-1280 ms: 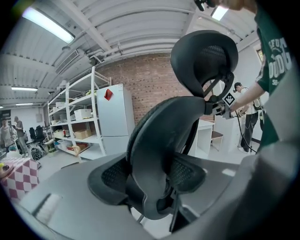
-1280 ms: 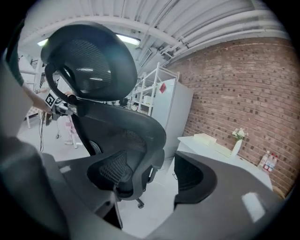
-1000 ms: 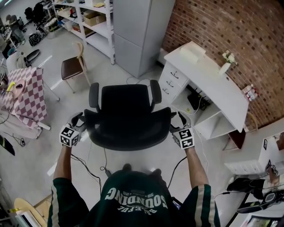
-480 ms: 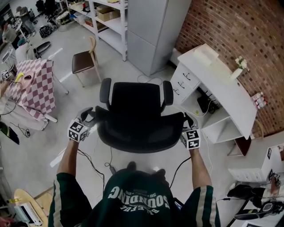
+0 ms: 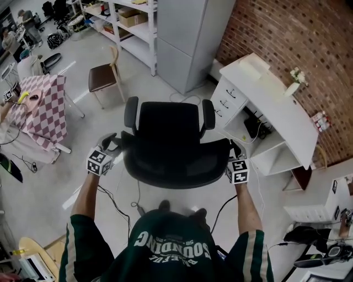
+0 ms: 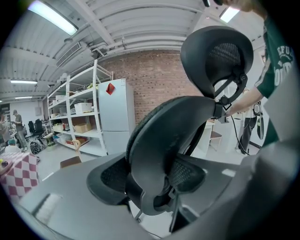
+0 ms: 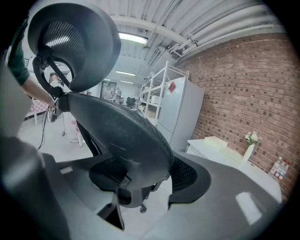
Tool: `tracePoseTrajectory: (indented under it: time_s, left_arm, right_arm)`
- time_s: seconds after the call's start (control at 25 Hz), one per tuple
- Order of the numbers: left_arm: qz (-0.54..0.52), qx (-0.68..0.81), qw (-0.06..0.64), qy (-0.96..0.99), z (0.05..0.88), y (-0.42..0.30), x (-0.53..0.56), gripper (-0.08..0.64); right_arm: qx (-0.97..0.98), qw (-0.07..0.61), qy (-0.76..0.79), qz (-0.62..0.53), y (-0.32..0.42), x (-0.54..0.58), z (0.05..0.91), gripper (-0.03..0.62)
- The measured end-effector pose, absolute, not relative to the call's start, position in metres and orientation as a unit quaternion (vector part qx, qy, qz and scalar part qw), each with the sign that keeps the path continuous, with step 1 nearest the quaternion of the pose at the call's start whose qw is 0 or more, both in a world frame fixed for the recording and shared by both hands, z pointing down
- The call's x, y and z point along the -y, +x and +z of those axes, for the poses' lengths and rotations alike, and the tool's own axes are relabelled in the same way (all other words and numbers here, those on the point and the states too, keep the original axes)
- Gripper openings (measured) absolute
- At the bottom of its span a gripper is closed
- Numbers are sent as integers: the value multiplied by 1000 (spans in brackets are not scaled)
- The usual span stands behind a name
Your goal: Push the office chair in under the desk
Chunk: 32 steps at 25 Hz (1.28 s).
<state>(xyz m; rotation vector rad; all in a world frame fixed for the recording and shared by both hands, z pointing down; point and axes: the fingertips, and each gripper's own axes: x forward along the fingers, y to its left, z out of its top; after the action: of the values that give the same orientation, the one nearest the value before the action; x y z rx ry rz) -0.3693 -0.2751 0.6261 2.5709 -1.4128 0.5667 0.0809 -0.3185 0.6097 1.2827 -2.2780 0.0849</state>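
A black mesh office chair (image 5: 168, 124) stands on the floor and faces away from me, left of the white desk (image 5: 276, 104). Its curved backrest (image 5: 176, 162) is nearest to me. My left gripper (image 5: 113, 142) is shut on the backrest's left edge, and my right gripper (image 5: 233, 148) is shut on its right edge. In the left gripper view the backrest (image 6: 164, 150) fills the gap of the left gripper (image 6: 157, 197), with the headrest (image 6: 218, 56) above. The right gripper view shows the backrest (image 7: 122, 136) between the jaws of the right gripper (image 7: 126, 197).
The desk stands against a brick wall (image 5: 292, 33) with a drawer unit (image 5: 226, 104) under its near end. A grey cabinet (image 5: 187, 38), white shelves (image 5: 127, 16), a wooden chair (image 5: 102, 80) and a checked table (image 5: 41, 107) surround the floor. Cables (image 5: 110, 204) trail by my feet.
The head view has shifted, so chair and desk sit further right in frame. Both grippers stay at the backrest's edges, the right one drawn closer against it. Little differs over the last half second.
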Motion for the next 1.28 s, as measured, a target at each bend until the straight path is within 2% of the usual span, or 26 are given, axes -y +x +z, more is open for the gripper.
tracePoseTrajectory:
  time_s: [0.6,1.28]
  left_arm:
    - [173,463,73,866,624,-360,240,241]
    - [185,419,67,886,626,-292,196,239]
  right_arm:
    - [817,258,513,57,96,269,609,265]
    - [770,262,575,85,163,160,610,264]
